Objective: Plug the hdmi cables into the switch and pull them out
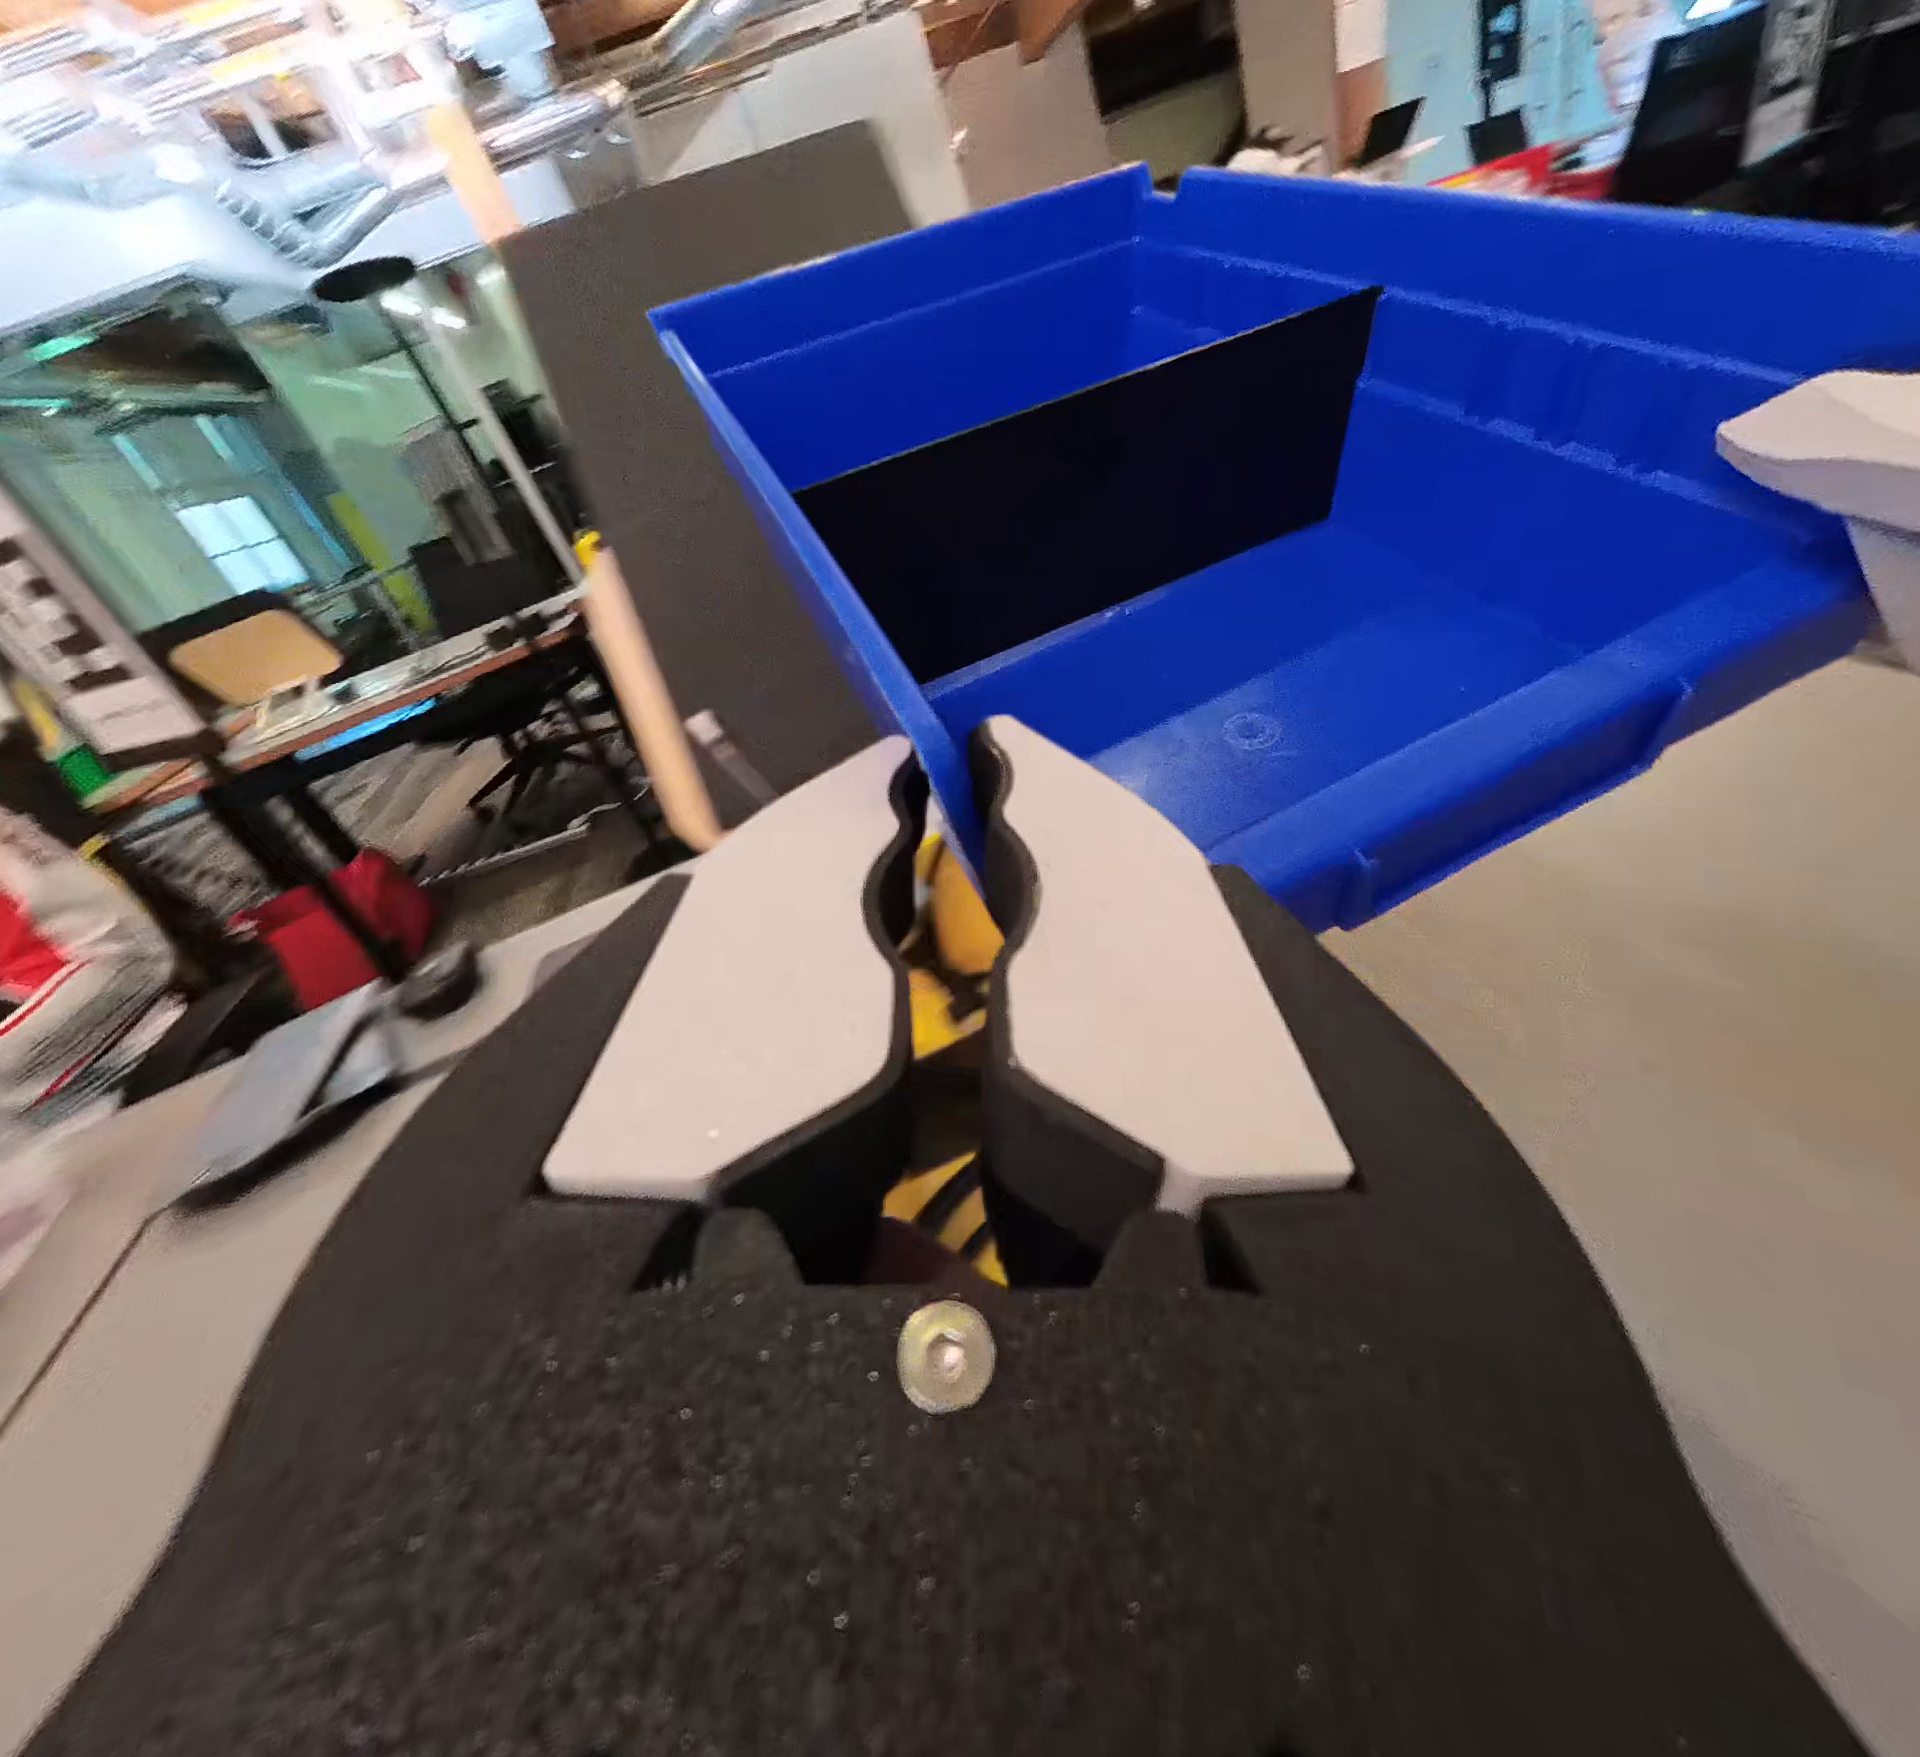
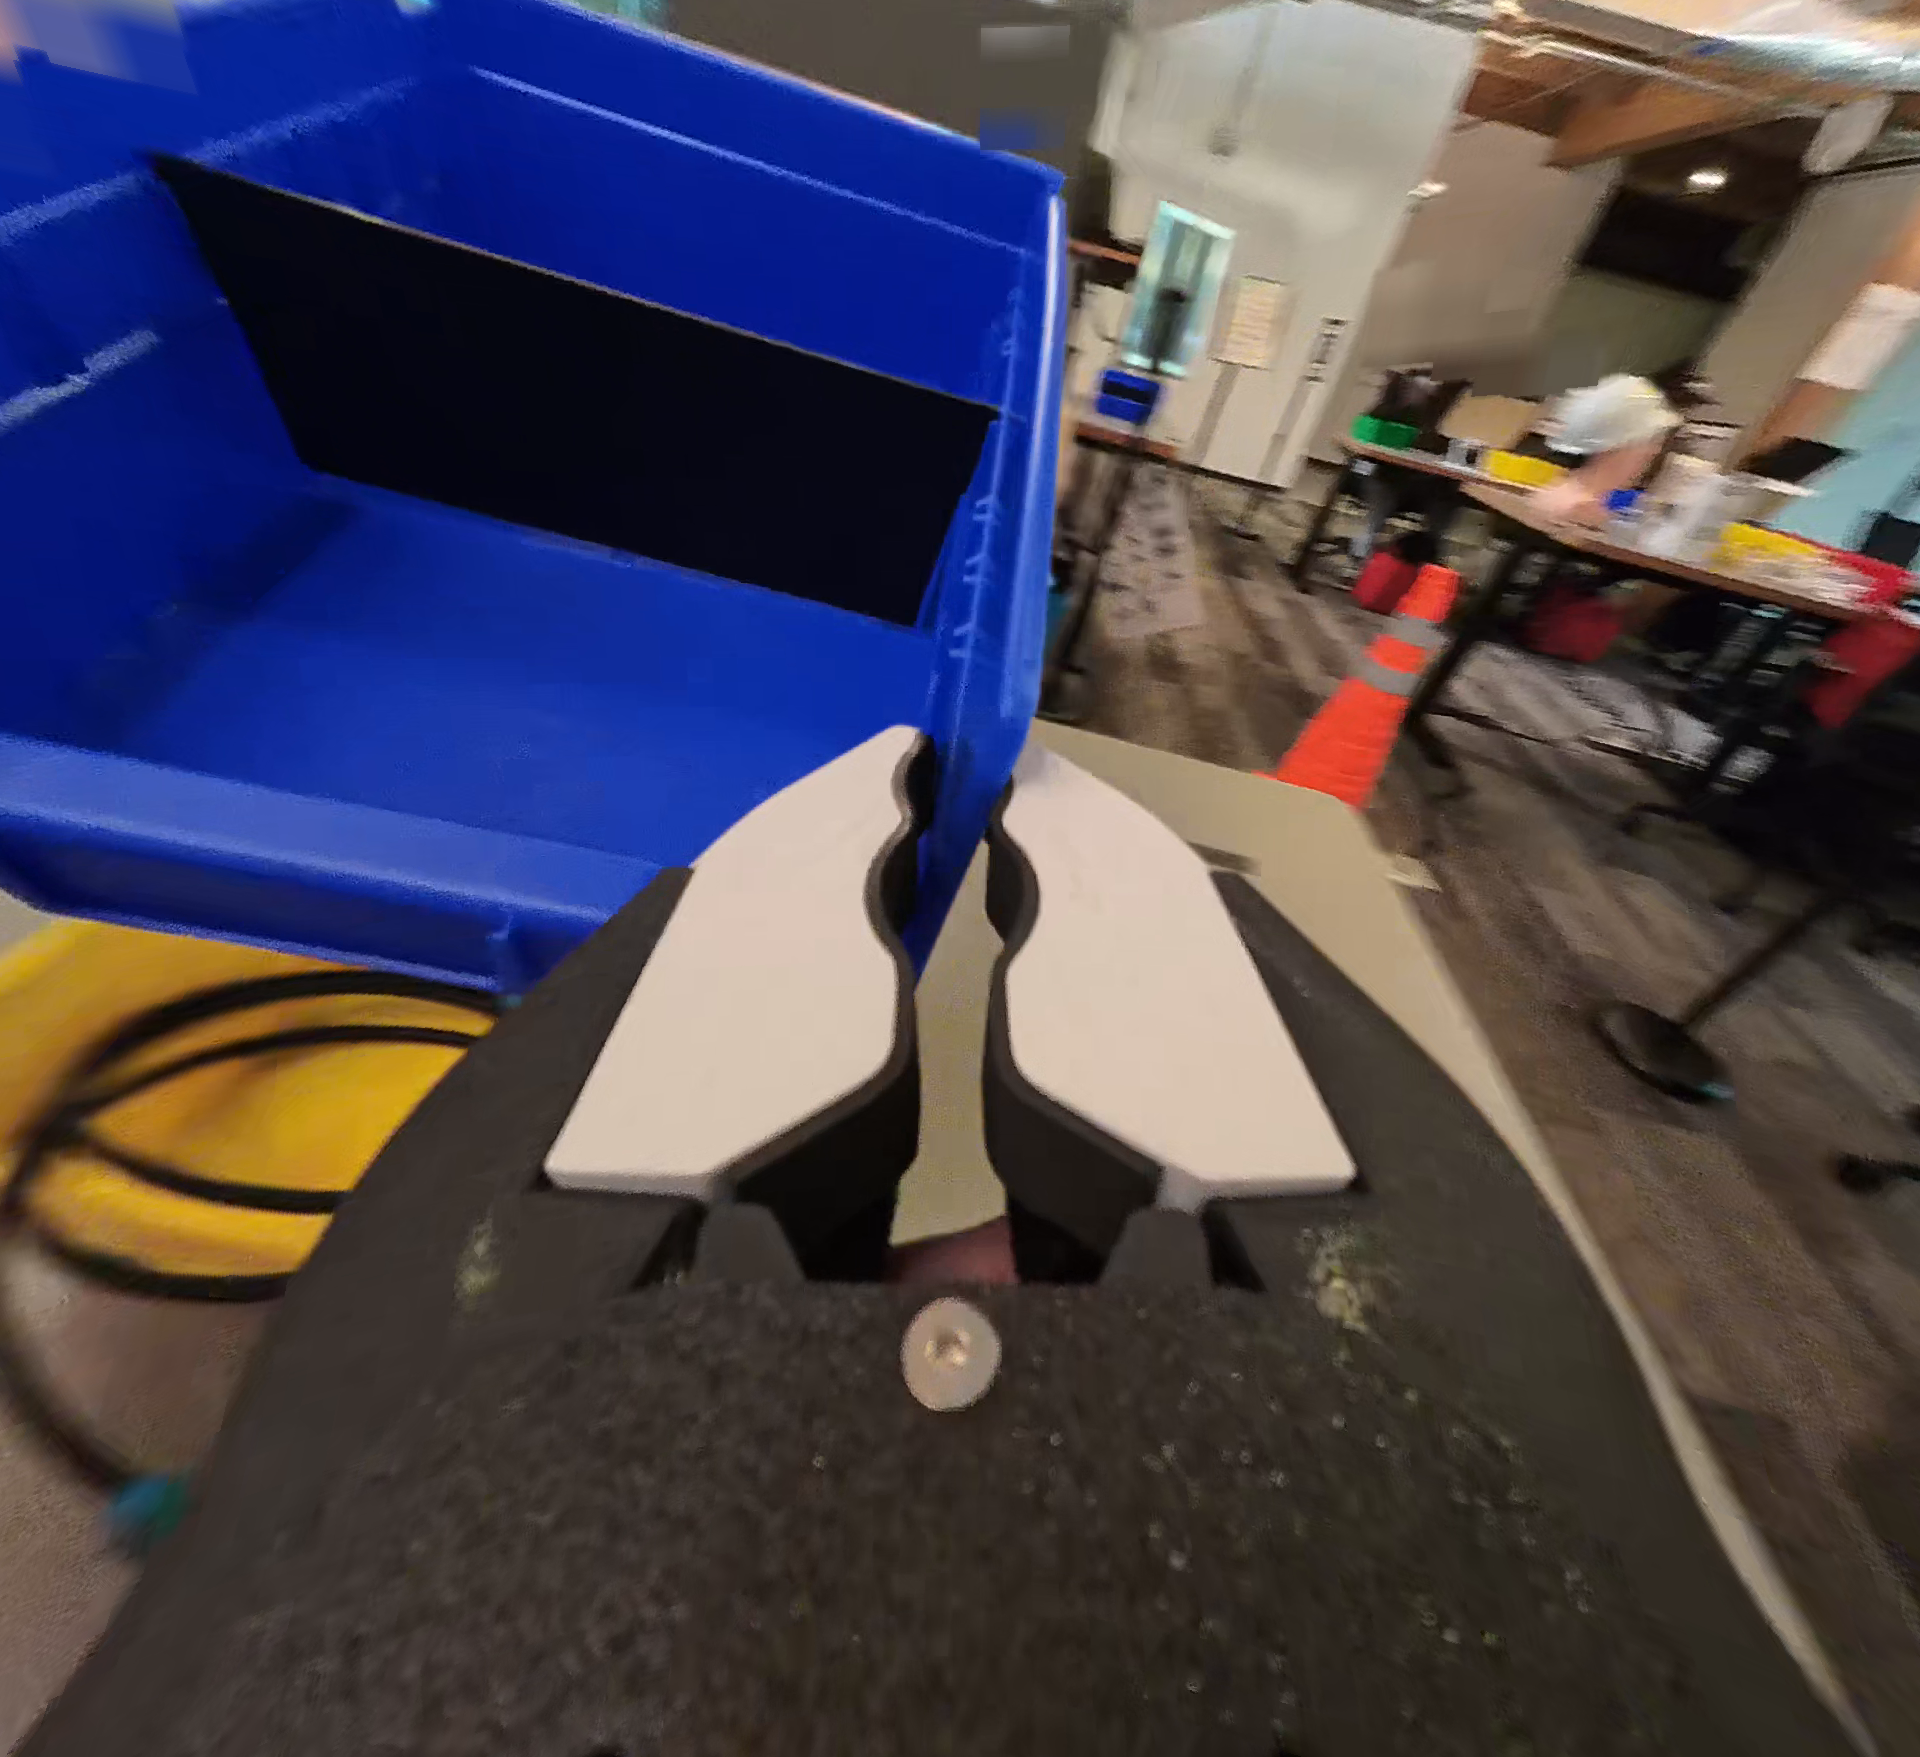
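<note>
Grippers first: we have the left gripper (image 1: 951, 751) clamped on one side wall of the blue bin (image 1: 1455, 668) and the right gripper (image 2: 966, 772) clamped on the opposite wall, holding it tilted above the grey table (image 1: 1662, 1136). No switch shows in either view and nothing looks plugged, so we judge the plugging and pulling both remain. Smooth, glossy moulded plastic forms the bin, a flat black divider (image 2: 582, 419) crosses it, and thin black cables (image 2: 208, 1032) coil in a yellow bin (image 2: 135, 1115) below.

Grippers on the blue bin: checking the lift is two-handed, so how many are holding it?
2. The left gripper pinches the bin's left wall; the right gripper pinches its right wall.
</note>
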`<state>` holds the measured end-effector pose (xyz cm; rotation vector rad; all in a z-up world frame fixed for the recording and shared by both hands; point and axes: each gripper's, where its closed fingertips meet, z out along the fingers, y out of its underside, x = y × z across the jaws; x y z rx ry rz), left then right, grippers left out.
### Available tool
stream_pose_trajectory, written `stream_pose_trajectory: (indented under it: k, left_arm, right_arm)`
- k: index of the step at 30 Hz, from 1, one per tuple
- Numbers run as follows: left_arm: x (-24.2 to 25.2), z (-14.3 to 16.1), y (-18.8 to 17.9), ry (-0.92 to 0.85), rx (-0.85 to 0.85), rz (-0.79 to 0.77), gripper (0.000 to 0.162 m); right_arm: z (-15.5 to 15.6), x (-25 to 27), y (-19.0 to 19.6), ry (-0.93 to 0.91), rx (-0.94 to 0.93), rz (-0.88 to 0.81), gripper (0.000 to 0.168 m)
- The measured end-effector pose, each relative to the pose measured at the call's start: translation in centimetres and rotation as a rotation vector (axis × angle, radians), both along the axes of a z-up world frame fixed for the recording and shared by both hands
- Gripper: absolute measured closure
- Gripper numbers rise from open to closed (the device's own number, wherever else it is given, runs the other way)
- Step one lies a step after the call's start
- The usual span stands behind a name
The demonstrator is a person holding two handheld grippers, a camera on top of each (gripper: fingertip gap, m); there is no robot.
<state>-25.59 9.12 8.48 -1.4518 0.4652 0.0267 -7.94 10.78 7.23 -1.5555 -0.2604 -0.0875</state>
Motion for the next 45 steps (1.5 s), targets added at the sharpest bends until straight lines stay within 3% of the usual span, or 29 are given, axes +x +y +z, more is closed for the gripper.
stream_pose_trajectory:
  k: [4,7,9,11,14,19,21,26,28,32,37,41,45]
  left_arm:
    - [13.5,-3.6,2.6,0.012,-0.072,-0.112,0.153]
    - [21.6,-10.3,3.7,0.068,-0.127,-0.157,0.152]
    - [24.1,-14.5,3.9,0.104,-0.157,-0.134,0.153]
    - [24.8,-17.4,4.2,0.065,-0.234,-0.133,0.153]
    - [24.7,-20.3,5.4,0.033,-0.326,-0.130,0.153]
    - [23.7,-20.5,7.1,0.054,-0.328,-0.072,0.154]
    - [23.8,-22.3,7.5,0.052,-0.415,-0.080,0.153]
    - [24.0,-22.4,7.1,0.058,-0.473,-0.151,0.148]
    - [24.0,-21.1,5.9,0.009,-0.503,-0.234,0.144]
    - [21.6,-16.1,3.1,-0.107,-0.495,-0.396,0.137]
    - [11.4,-11.8,1.3,-0.170,-0.388,-0.412,0.123]
    - [0.0,-12.8,1.6,-0.171,-0.323,-0.199,0.123]
    - [-8.8,-18.4,1.6,-0.248,-0.451,0.008,0.120]
  right_arm:
    - [-2.6,13.8,0.9,0.060,-0.079,-0.146,0.162]
    - [-8.7,22.6,1.4,0.064,-0.102,-0.273,0.159]
    - [-13.8,25.7,1.8,0.072,-0.151,-0.312,0.157]
    - [-16.6,26.7,2.2,0.131,-0.243,-0.269,0.161]
    - [-17.3,26.5,2.8,0.179,-0.279,-0.229,0.166]
    - [-19.6,25.8,4.7,0.237,-0.325,-0.194,0.165]
    - [-20.8,25.7,5.4,0.232,-0.382,-0.207,0.165]
    - [-21.7,25.8,6.2,0.293,-0.411,-0.175,0.165]
    - [-21.7,25.7,6.1,0.285,-0.411,-0.167,0.166]
    - [-21.5,25.7,5.4,0.258,-0.418,-0.170,0.165]
    - [-19.5,25.8,4.2,0.241,-0.360,-0.188,0.158]
    - [-16.0,24.1,3.4,0.209,-0.250,-0.153,0.157]
    - [-13.0,15.0,2.7,0.170,-0.166,0.038,0.156]
